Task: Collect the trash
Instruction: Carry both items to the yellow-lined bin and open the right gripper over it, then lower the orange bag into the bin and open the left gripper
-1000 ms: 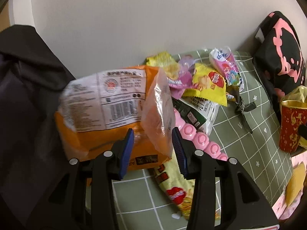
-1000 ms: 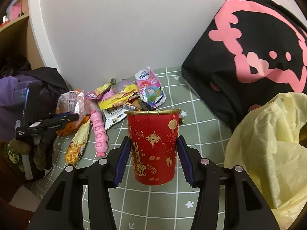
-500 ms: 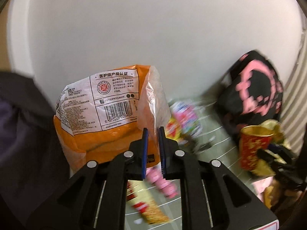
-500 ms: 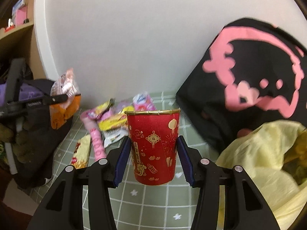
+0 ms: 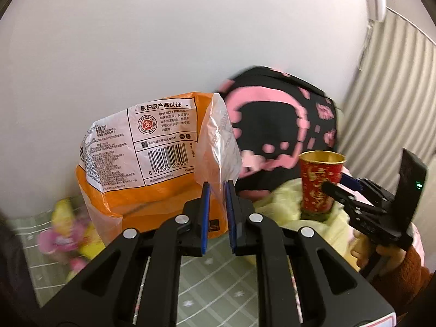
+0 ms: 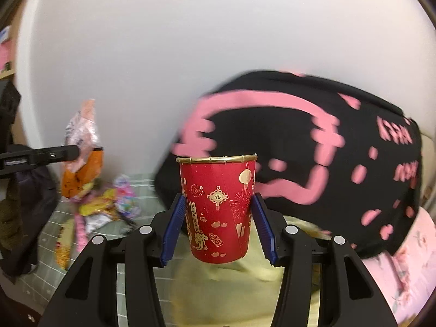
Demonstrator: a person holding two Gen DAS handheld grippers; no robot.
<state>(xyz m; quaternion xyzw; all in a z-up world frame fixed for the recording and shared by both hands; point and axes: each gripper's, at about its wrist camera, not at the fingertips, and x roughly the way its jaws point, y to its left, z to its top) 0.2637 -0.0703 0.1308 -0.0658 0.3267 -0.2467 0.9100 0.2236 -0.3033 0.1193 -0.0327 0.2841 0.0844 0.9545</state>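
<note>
Orange snack bag (image 5: 152,169) pinched at its clear edge by the left gripper (image 5: 216,212), held up off the green checked surface (image 5: 207,286). Right gripper (image 6: 218,226) clamps an upright red paper cup (image 6: 218,209) over a yellow plastic bag (image 6: 218,294). More wrappers (image 6: 100,209) lie on the surface near the wall; a black and pink bag (image 6: 313,169) stands behind the cup.
</note>
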